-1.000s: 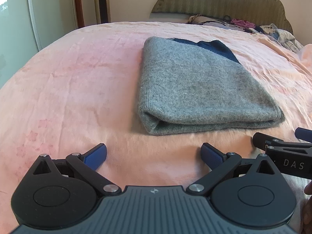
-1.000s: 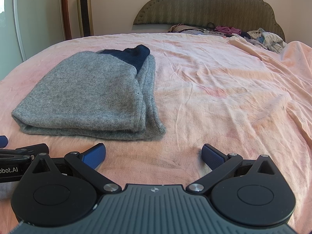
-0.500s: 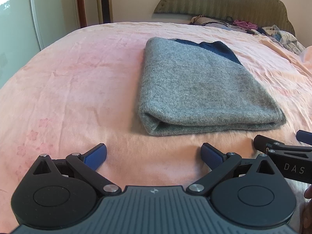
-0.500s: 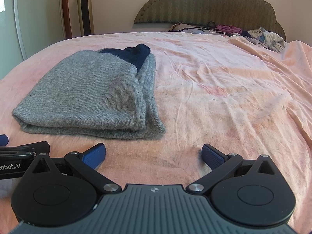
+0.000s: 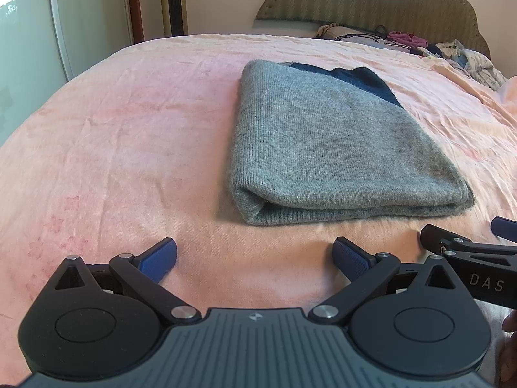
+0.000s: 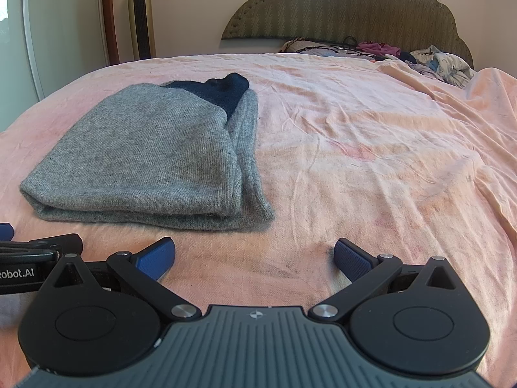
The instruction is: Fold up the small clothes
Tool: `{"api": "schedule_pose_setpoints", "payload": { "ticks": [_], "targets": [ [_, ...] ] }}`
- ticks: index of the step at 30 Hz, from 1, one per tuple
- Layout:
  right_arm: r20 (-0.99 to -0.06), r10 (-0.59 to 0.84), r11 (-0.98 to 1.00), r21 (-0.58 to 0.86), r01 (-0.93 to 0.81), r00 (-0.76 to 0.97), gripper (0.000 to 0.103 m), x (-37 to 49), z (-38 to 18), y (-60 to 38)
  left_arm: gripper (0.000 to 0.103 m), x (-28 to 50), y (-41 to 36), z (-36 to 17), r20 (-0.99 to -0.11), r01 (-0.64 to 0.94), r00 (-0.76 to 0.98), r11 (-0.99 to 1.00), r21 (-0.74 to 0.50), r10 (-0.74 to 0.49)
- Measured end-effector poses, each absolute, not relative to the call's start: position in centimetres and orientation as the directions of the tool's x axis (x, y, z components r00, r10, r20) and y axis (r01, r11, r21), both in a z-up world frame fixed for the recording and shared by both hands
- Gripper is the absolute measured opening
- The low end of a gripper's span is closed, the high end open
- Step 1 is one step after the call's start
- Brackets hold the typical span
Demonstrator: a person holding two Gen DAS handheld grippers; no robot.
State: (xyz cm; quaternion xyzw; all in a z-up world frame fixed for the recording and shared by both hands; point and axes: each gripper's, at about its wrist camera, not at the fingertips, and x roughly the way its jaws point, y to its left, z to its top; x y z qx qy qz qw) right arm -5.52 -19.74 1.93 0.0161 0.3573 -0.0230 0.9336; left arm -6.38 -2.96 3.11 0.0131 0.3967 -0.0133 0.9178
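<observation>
A grey knit sweater with a dark navy part at its far end lies folded into a thick rectangle on the pink bedsheet. In the right wrist view the same sweater sits ahead and to the left. My left gripper hovers open just short of the sweater's near folded edge, nothing between its blue pads. My right gripper is open too, over bare sheet to the right of the sweater. Each gripper shows at the edge of the other's view.
A pile of loose clothes and cables lies by the padded headboard at the far end. A tower fan and a white door stand beyond the bed's left side. Wrinkled sheet spreads to the right.
Both grippers have drifted back slightly from the sweater and stayed open. The sweater has not moved.
</observation>
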Motion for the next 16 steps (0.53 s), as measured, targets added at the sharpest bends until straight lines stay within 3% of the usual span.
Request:
{"api": "schedule_pose_setpoints", "payload": {
  "ticks": [16],
  "targets": [
    [-0.667,-0.031,0.998,0.014,0.055,0.744,0.103,-5.52,1.91,-19.74,0.103,-6.65,-2.75,3.09,-0.724,0.042,0.689,0.999,0.004,-0.026]
  ]
}}
